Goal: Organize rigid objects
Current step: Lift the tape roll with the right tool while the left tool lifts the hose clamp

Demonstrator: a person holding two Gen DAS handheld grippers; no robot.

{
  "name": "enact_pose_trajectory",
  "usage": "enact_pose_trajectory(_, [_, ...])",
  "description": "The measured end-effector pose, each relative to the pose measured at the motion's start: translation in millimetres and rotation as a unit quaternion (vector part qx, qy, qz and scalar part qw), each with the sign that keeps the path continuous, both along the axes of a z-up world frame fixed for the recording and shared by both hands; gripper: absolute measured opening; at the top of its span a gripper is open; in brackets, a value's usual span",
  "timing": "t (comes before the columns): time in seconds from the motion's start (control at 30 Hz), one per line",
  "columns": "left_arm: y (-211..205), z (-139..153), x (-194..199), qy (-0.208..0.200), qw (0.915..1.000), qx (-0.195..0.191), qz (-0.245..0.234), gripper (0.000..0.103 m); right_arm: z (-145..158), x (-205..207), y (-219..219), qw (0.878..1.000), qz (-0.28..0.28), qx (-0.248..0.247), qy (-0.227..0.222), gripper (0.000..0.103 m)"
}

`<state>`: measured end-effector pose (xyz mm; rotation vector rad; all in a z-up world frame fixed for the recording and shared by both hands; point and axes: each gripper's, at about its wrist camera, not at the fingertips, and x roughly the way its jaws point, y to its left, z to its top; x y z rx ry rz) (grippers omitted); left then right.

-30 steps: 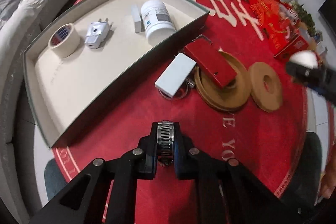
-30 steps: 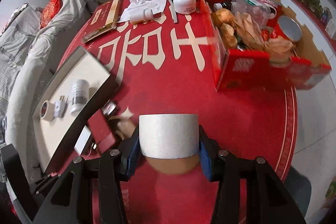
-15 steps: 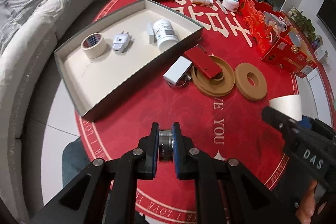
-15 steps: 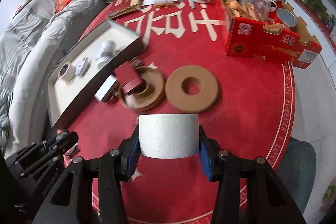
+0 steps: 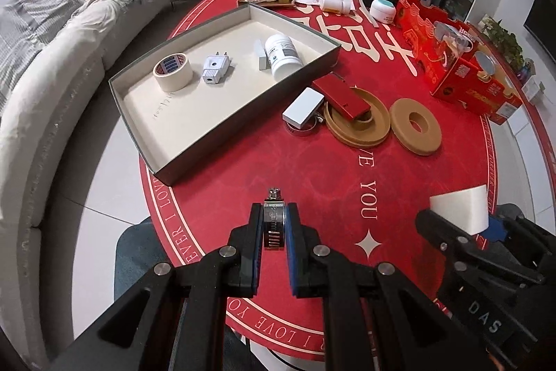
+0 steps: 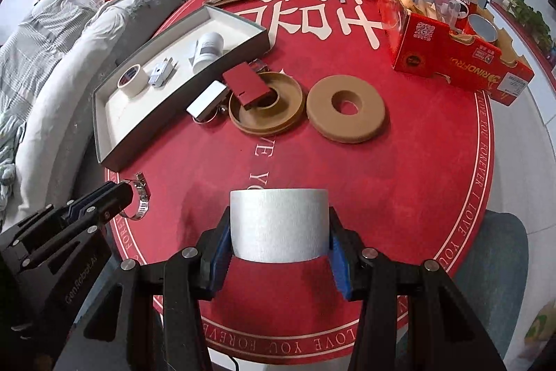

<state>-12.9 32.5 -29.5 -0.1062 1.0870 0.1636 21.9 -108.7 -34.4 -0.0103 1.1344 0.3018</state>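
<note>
Nearest: left gripper (image 5: 274, 230), fingers clamped flat on a steel worm-drive hose clamp (image 5: 274, 225), its band edge-on and its screw head pointing away from the camera. Right gripper (image 6: 279, 228), clamped on a white roll of tape (image 6: 279, 224) whose axis runs finger to finger; both are held above the near edge of the round red table mat (image 6: 399, 183), lettered "I LOVE YOU FOREVER". Bare mat lies ahead. Beyond: 2 tan ring-shaped discs (image 6: 345, 108), a flat red box (image 6: 247, 87), a white rectangular box (image 6: 205, 101). Further left, overhanging the table edge, is the grey open tray (image 5: 243, 106). Far right: red carton (image 6: 451, 54) marked "RINDFRU".
</note>
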Motion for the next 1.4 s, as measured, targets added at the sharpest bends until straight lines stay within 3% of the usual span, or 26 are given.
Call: enact_pose_trajectory(1.4, [4.0, -8.7, 1.8, 0.011, 0.9996, -0.025, 0.008, 0.013, -15.0, -0.1, -0.5, 0.999, -0.004, -0.018, 0.027, 0.050])
